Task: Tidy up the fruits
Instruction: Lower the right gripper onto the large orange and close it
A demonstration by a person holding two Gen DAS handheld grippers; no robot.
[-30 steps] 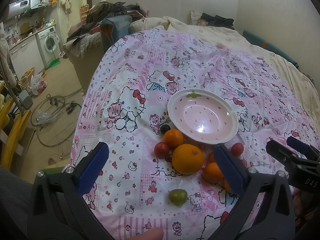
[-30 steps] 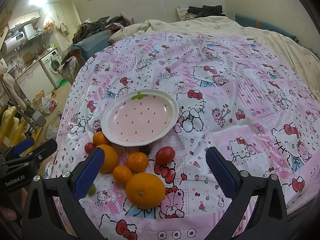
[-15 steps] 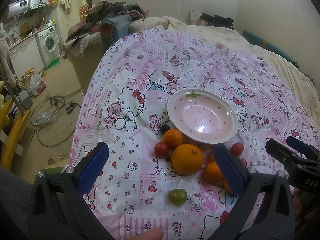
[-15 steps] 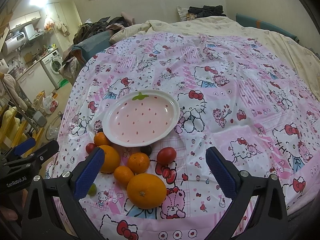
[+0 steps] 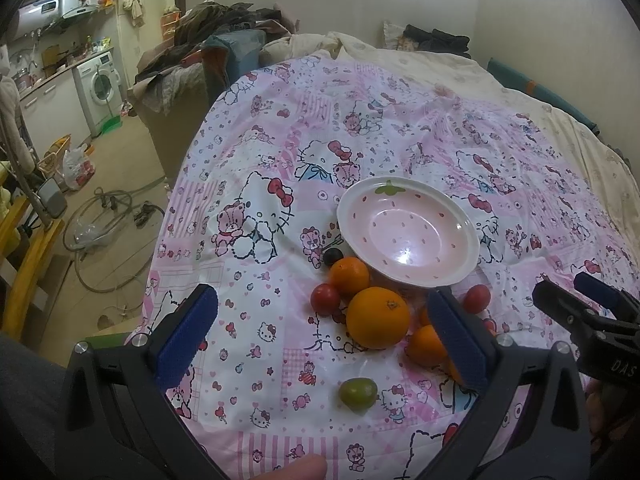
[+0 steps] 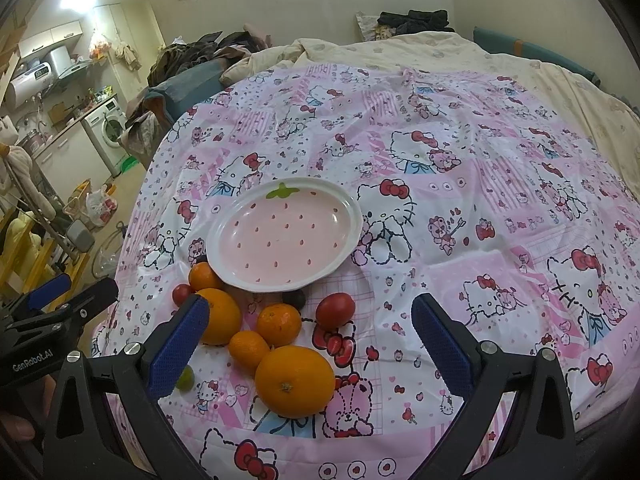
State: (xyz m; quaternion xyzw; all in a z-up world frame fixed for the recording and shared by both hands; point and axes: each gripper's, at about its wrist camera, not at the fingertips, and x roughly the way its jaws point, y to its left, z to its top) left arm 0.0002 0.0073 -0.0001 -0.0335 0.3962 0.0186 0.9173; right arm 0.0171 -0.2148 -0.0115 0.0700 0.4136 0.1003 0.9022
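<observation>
An empty pink strawberry-print plate lies on the patterned bedspread. Just in front of it sit several fruits: a big orange, smaller oranges, red round fruits, a dark plum and a green fruit. My left gripper hovers open over the fruit pile, holding nothing. My right gripper is open above the same pile from the other side, also holding nothing.
The pink cartoon-print cover spreads over a bed with a cream duvet behind. Left of the bed the floor drops away, with hoses, a washing machine and clothes heaps.
Both grippers have eased very slightly closer to the plate and fruits; nothing was taken hold of and the fruits have not moved.
</observation>
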